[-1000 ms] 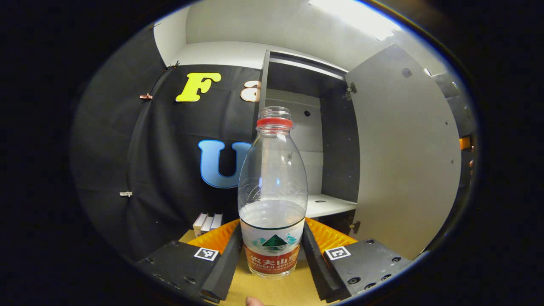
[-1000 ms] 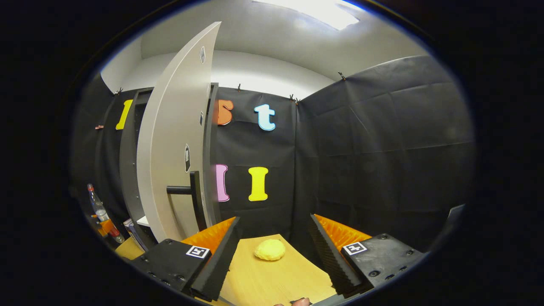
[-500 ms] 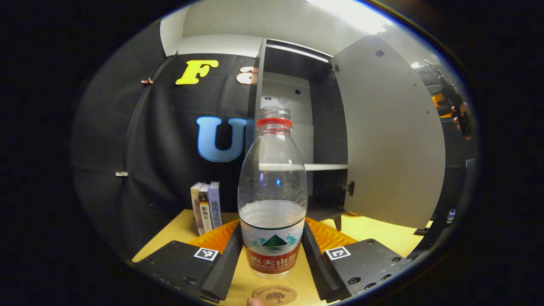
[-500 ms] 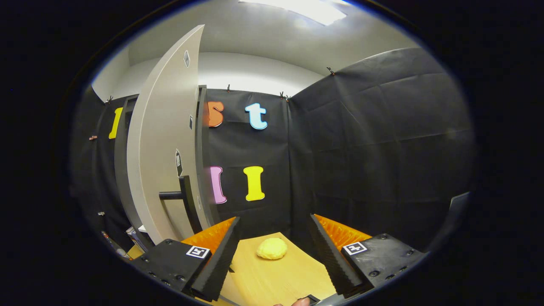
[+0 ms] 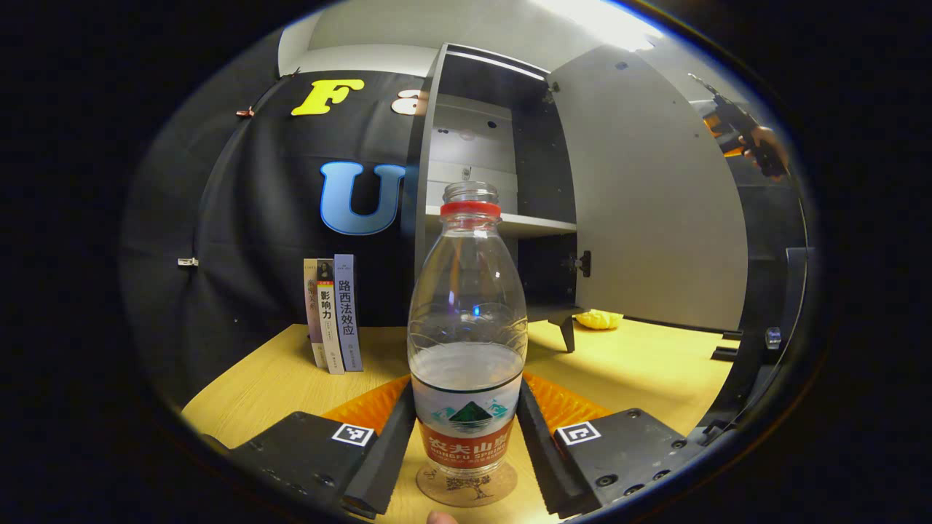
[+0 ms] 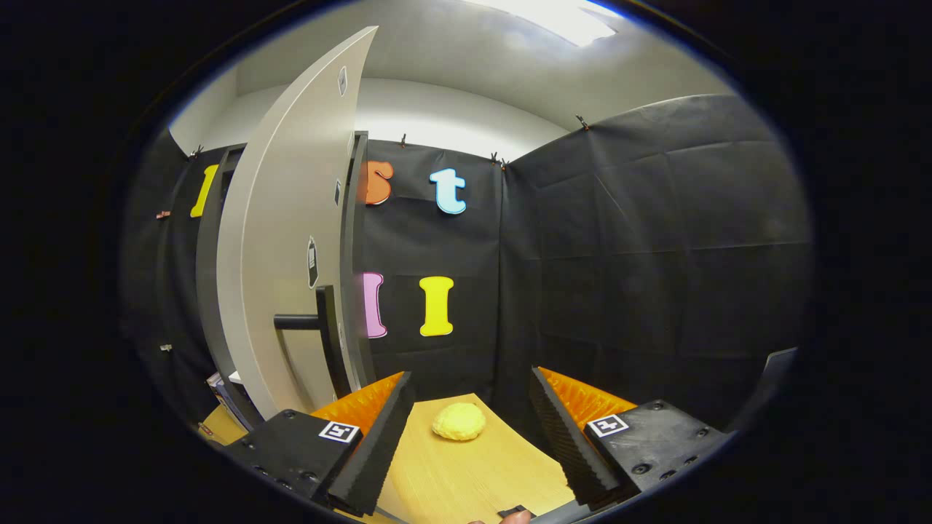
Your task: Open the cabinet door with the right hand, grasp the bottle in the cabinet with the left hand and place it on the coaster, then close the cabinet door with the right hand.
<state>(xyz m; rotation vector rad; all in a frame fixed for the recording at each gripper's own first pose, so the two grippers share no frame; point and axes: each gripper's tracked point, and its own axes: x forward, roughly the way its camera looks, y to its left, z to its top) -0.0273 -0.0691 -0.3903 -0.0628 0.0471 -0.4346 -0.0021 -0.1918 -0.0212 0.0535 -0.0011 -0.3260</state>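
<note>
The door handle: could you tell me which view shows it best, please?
The right gripper view: the door handle juts from the door's outer face. The left gripper view shows the door's bare inner face.

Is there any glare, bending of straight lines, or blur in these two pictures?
Left gripper view: ceiling light blown out; small glints on the clear plastic bottle. Right gripper view: the grey cabinet door bows into a curve, and its near edge looks slightly soft.

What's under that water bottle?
A round coaster lies under the bottle on the wooden table. Only its rim shows; its middle is covered, so actual contact can't be seen.
</note>
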